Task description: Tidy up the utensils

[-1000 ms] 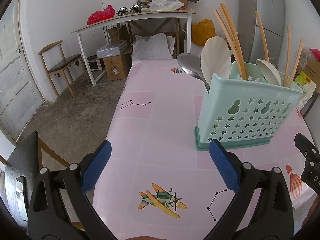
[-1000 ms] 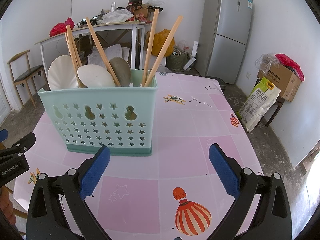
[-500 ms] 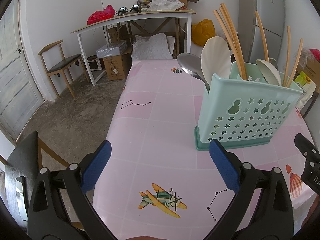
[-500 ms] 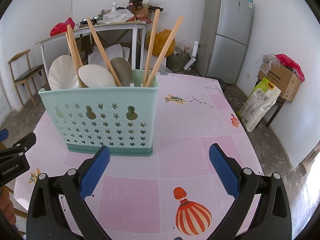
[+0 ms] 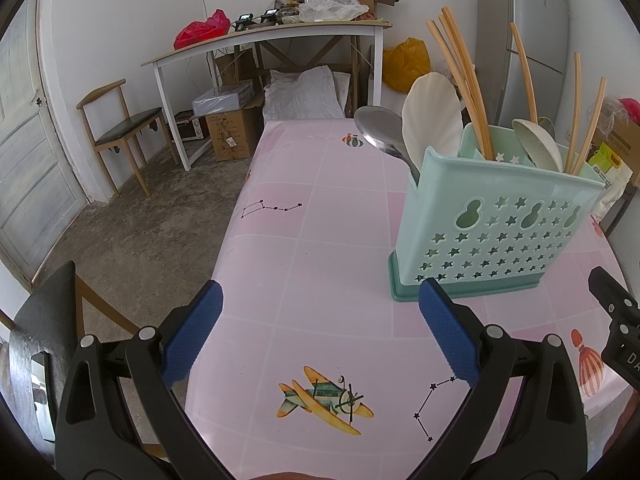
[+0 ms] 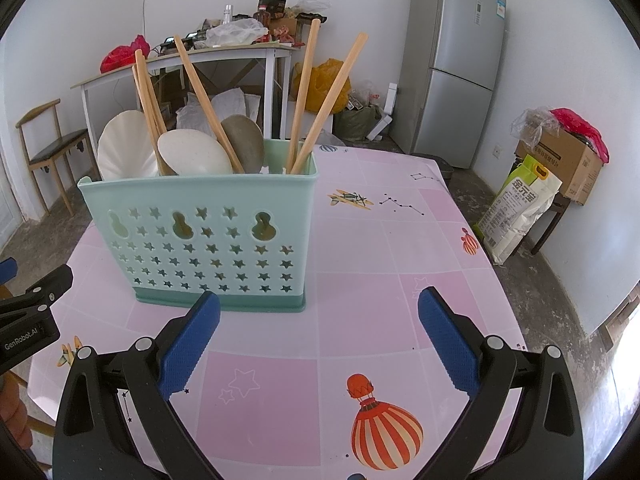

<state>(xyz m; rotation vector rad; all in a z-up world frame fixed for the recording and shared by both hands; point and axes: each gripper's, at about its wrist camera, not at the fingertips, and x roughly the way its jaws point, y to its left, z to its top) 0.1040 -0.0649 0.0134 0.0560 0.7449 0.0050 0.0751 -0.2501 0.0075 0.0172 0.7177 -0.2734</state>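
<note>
A mint-green utensil holder (image 5: 492, 236) (image 6: 208, 240) with star cut-outs stands upright on the pink table (image 5: 320, 256) (image 6: 380, 248). Inside it are several wooden chopsticks (image 6: 200, 100) (image 5: 460, 76), white spoons (image 6: 192, 156) (image 5: 432, 116) and a metal spoon (image 5: 380, 128). My left gripper (image 5: 320, 332) hangs open over the table, left of and nearer than the holder, holding nothing. In front of the holder and slightly to its right, my right gripper (image 6: 320, 336) is open too and just as empty.
A white desk (image 5: 264, 36) piled with clutter, a wooden chair (image 5: 120, 120) and boxes (image 5: 232, 132) stand beyond the table. A grey fridge (image 6: 452, 64) is at the back right, a rice bag (image 6: 516, 208) and carton (image 6: 568, 160) to the right. A dark chair back (image 5: 44, 320) sits near left.
</note>
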